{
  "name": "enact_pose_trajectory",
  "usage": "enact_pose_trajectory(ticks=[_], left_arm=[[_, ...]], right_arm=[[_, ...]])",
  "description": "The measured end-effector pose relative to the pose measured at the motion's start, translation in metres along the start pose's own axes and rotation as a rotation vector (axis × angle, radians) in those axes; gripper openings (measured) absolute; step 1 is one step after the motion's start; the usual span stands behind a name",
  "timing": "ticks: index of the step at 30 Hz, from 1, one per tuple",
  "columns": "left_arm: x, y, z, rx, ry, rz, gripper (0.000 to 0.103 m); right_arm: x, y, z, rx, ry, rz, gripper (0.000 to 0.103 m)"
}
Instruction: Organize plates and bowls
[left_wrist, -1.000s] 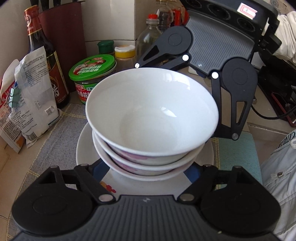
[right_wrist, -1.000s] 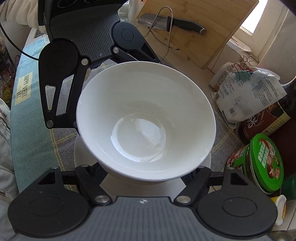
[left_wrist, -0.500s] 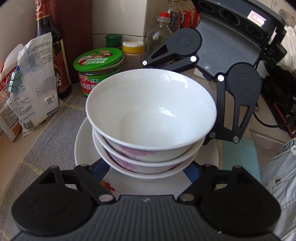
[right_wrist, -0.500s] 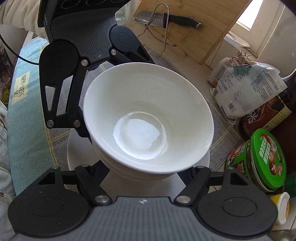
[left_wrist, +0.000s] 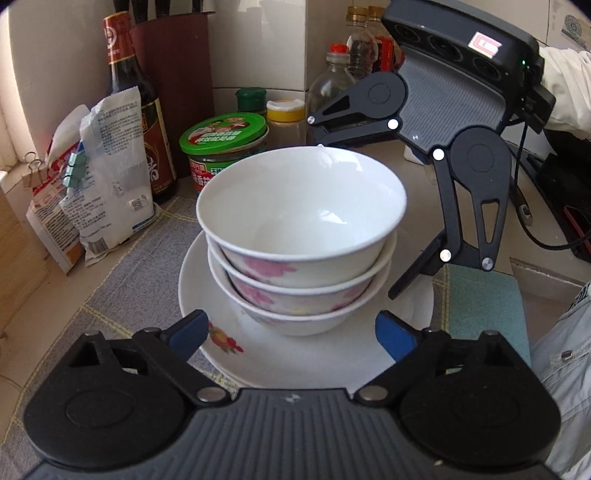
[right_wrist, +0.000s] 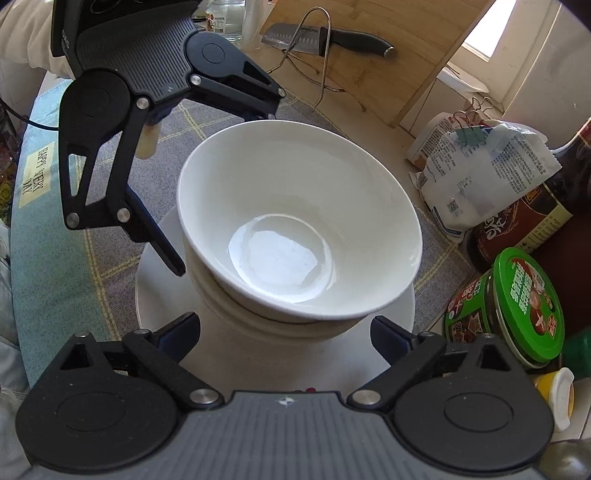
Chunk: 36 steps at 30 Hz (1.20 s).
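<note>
Glossy white bowls (left_wrist: 301, 236), round with pink flowers outside, sit nested on a smooth plate (left_wrist: 280, 354) on the grey woven mat (left_wrist: 122, 280). Left gripper (left_wrist: 291, 332) and right gripper (right_wrist: 284, 332) spread wide, holding nothing.

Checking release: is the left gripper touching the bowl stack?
Apart. Left wrist view: left gripper fingers flank the bowl stack with plate visible between.

Black left gripper (left_wrist: 291, 332), blue-tipped fingers (left_wrist: 188, 330), grey ribbed body, silver screws; right gripper (right_wrist: 286, 334) matches it, black cable trailing; beside the bowls (left_wrist: 301, 236), a pale grey sleeve (left_wrist: 565, 369).
</note>
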<state>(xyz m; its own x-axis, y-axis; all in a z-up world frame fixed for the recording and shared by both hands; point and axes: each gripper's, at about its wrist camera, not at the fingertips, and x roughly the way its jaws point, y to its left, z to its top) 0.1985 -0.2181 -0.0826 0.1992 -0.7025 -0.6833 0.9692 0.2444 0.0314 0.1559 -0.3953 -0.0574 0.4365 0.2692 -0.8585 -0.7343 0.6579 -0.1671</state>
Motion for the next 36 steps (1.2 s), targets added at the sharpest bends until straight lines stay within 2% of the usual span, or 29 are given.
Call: enact_pose_trajectory(ticks=[3,5,8,12,15,17,19,22,24,29,36], left_arm=[[-0.02,-0.005,-0.007,-0.031,-0.054,0.035,0.097],[-0.035,-0.007,-0.011,-0.062,-0.101,0.083,0.102],[-0.054,-0.011,-0.02,-0.085,-0.166,0.148,0.102],[-0.076,-0.017,-0.036,-0.133,-0.26,0.231,0.102],[-0.09,-0.024,-0.048,-0.194,-0.327,0.346,0.102],[-0.097,-0.026,-0.052,-0.237,-0.308,0.387,0.102],[-0.102,-0.026,-0.055,-0.28,-0.251,0.381,0.102],[-0.112,-0.034,-0.059,-0.341,-0.192,0.419,0.102],[-0.118,-0.04,-0.06,-0.373,-0.158,0.42,0.102],[-0.138,-0.054,-0.065,-0.442,-0.162,0.39,0.102],[-0.16,-0.065,-0.065,-0.464,-0.176,0.41,0.102]], right_arm=[[-0.007,0.004,-0.001,0.035,-0.002,-0.039,0.101],[-0.013,0.01,0.0,0.057,-0.001,-0.084,0.101],[-0.02,0.023,0.003,0.098,0.012,-0.155,0.103],[-0.029,0.047,0.014,0.22,0.021,-0.265,0.103],[-0.034,0.066,0.024,0.348,0.01,-0.335,0.103],[-0.038,0.079,0.029,0.486,-0.004,-0.392,0.103],[-0.04,0.093,0.033,0.623,-0.014,-0.448,0.103],[-0.043,0.113,0.037,0.81,-0.003,-0.534,0.103],[-0.046,0.128,0.039,0.9,-0.011,-0.55,0.103],[-0.055,0.161,0.048,0.973,-0.032,-0.632,0.103],[-0.071,0.18,0.049,1.032,-0.084,-0.638,0.103]])
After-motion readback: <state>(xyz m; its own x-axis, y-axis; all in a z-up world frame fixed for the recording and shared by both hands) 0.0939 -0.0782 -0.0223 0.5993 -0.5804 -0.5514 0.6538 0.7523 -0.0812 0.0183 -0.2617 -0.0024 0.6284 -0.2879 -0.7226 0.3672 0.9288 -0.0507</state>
